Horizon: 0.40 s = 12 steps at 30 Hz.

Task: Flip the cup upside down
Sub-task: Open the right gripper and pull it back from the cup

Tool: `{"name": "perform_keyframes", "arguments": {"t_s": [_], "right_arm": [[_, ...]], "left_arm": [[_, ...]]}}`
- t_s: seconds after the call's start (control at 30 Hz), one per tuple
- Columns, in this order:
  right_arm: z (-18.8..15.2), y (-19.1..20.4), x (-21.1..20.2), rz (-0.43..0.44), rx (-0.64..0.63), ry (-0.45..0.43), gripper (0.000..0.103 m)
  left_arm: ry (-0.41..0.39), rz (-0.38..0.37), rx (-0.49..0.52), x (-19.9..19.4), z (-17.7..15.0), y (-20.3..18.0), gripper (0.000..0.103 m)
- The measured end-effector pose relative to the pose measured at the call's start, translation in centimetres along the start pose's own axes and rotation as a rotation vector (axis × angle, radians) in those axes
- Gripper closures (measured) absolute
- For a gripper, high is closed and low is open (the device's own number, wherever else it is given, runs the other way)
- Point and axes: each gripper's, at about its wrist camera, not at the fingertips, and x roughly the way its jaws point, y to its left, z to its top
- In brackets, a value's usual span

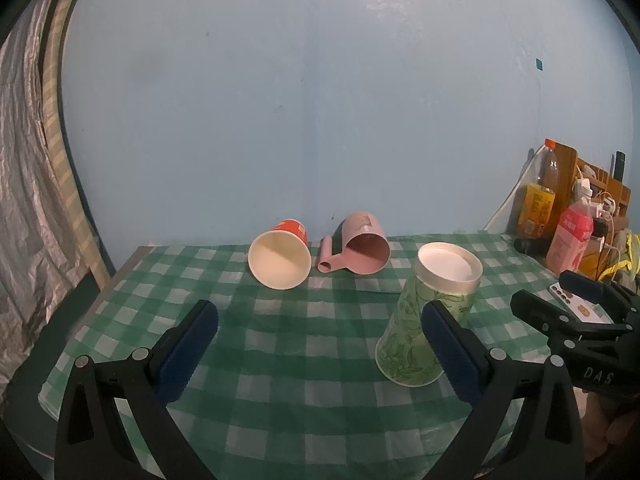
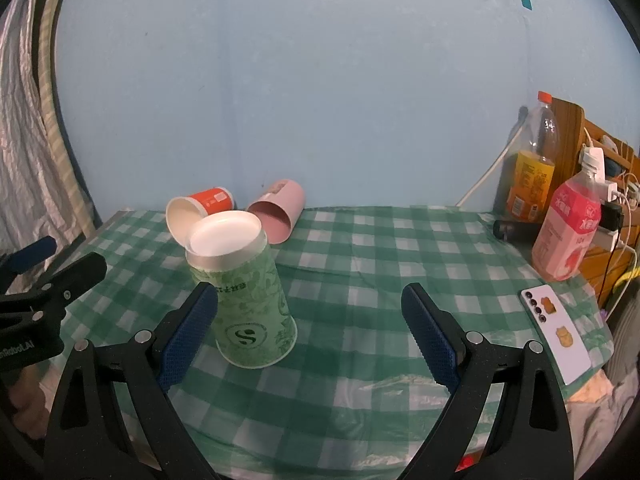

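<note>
A green patterned paper cup stands upside down on the checked tablecloth, its white base up; it also shows in the right wrist view. An orange paper cup and a pink handled mug lie on their sides at the back. My left gripper is open and empty, its right finger just in front of the green cup. My right gripper is open and empty, its left finger beside the green cup.
The green checked table ends at a blue wall. At the right stand an orange-capped bottle, a pink bottle, a wooden rack with cables, and a white phone. The right gripper shows in the left view.
</note>
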Motion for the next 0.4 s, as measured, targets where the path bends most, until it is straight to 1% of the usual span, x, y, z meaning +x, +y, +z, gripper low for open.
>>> {"name": "perform_keyframes", "arguments": {"t_s": [0.4], "right_arm": [[-0.08,-0.02,-0.18,0.000,0.004,0.001,0.011]], "left_arm": [[0.005,-0.004,0.007,-0.05,0.00,-0.26,0.000]]}}
